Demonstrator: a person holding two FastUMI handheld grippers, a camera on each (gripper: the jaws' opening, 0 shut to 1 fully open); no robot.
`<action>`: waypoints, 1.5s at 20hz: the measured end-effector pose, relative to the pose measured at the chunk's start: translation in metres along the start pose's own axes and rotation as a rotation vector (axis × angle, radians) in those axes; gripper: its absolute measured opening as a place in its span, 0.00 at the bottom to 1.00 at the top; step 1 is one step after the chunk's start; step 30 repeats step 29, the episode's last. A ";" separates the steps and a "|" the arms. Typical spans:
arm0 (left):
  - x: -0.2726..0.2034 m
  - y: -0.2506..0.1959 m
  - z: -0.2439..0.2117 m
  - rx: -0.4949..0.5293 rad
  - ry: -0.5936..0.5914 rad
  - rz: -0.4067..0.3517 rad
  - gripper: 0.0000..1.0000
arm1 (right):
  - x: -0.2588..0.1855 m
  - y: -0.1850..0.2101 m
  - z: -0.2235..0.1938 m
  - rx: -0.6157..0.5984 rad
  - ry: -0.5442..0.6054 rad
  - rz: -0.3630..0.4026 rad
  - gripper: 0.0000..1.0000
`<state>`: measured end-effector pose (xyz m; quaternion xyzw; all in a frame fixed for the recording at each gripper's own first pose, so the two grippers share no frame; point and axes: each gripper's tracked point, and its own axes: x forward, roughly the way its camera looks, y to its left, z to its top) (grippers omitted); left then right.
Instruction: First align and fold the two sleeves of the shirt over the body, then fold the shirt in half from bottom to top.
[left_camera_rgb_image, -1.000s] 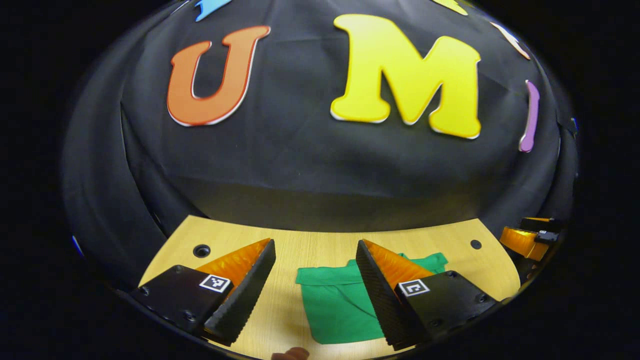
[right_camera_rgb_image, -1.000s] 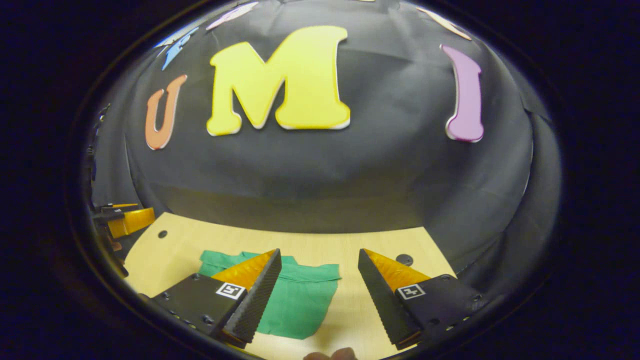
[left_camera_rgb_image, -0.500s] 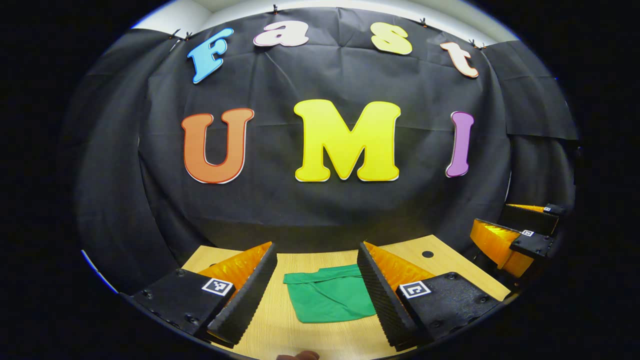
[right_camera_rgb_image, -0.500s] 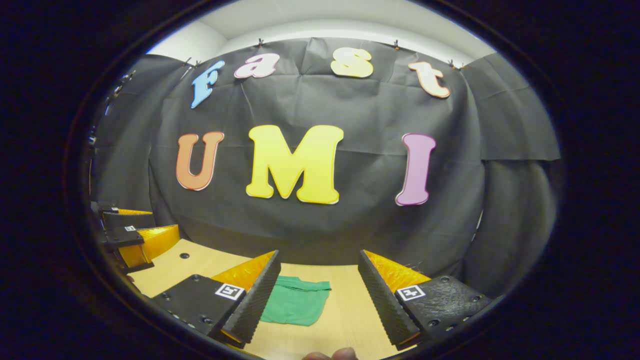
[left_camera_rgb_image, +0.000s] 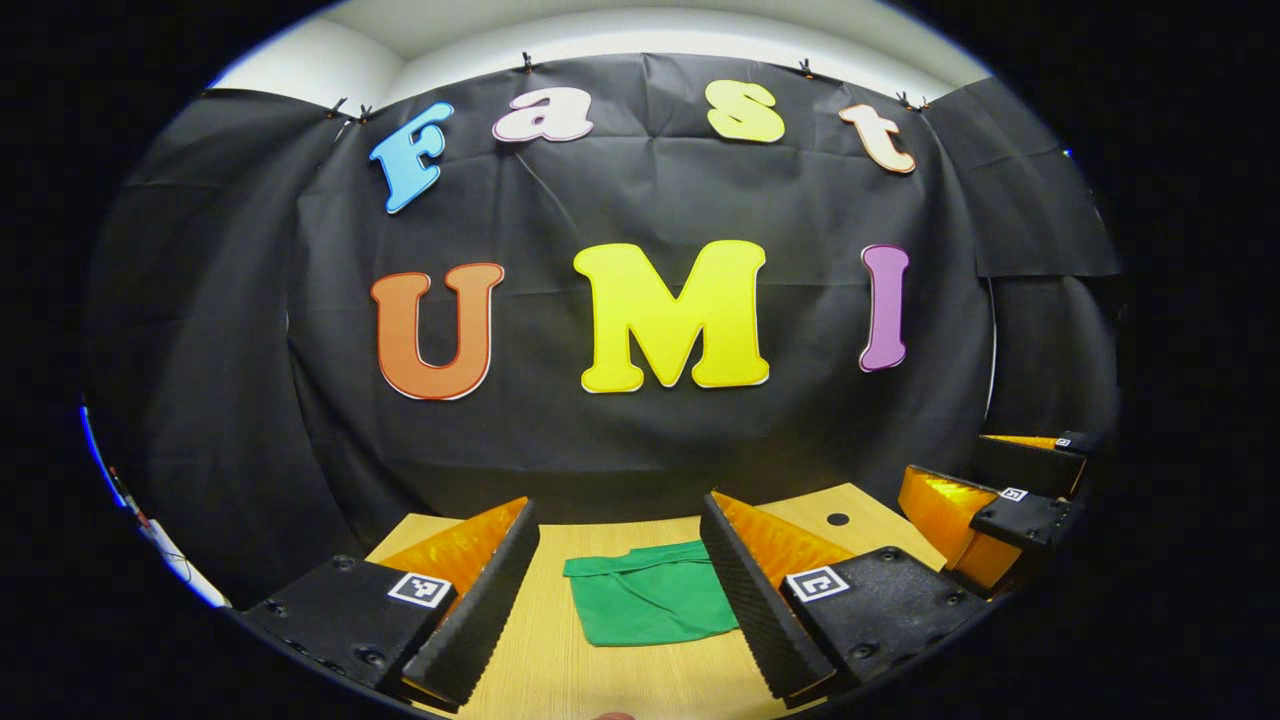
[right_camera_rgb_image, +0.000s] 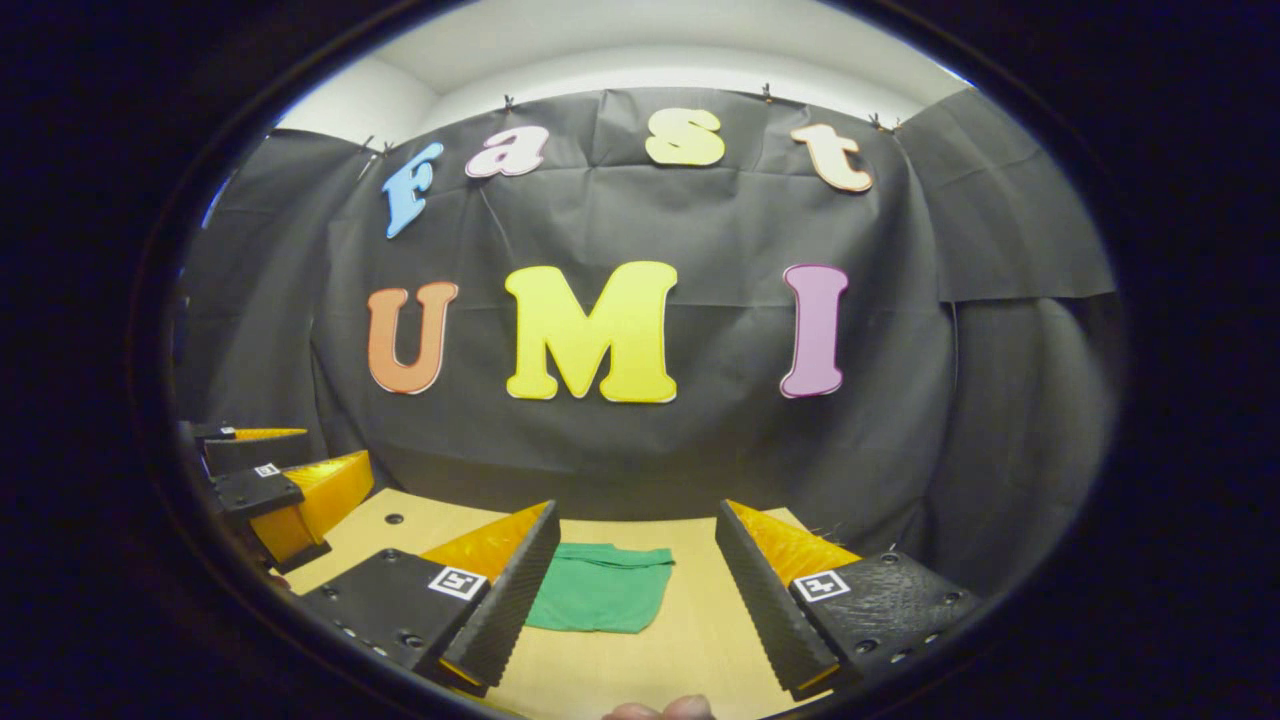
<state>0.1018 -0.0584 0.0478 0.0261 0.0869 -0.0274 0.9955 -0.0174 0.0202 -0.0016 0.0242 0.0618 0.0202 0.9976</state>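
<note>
- Green shirt (left_camera_rgb_image: 648, 603) lies folded on the wooden table (left_camera_rgb_image: 560, 680), at twelve o'clock from both grippers
- Left gripper (left_camera_rgb_image: 618, 600) and right gripper (right_camera_rgb_image: 636, 600) wide open, empty; judged finished, so keep clear of the cloth

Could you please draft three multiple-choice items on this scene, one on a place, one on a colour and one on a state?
1. Where does the shirt lie?
A. On the wooden table
B. Hung on the booth wall
C. Held up off the table

2. What colour is the shirt?
A. Red
B. Green
C. White

3. How do the fingers of the left gripper and right gripper stand?
A. Both shut on the shirt
B. One shut on the shirt, one open
C. Both open, holding nothing

Answers: 1 A, the shirt rests flat on the tabletop in both views; 2 B, the cloth is plainly green; 3 C, each gripper's fingers stand spread apart with nothing between them, back from the shirt.
</note>
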 end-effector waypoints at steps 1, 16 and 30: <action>-0.001 -0.002 0.000 -0.001 0.002 0.016 1.00 | 0.001 -0.007 0.003 0.005 -0.007 0.010 0.96; -0.017 -0.061 0.010 -0.001 -0.009 0.115 1.00 | 0.013 -0.074 0.024 0.036 -0.062 0.079 0.94; -0.033 0.008 0.005 -0.006 -0.012 0.226 1.00 | 0.016 -0.008 0.033 -0.048 -0.101 0.168 0.94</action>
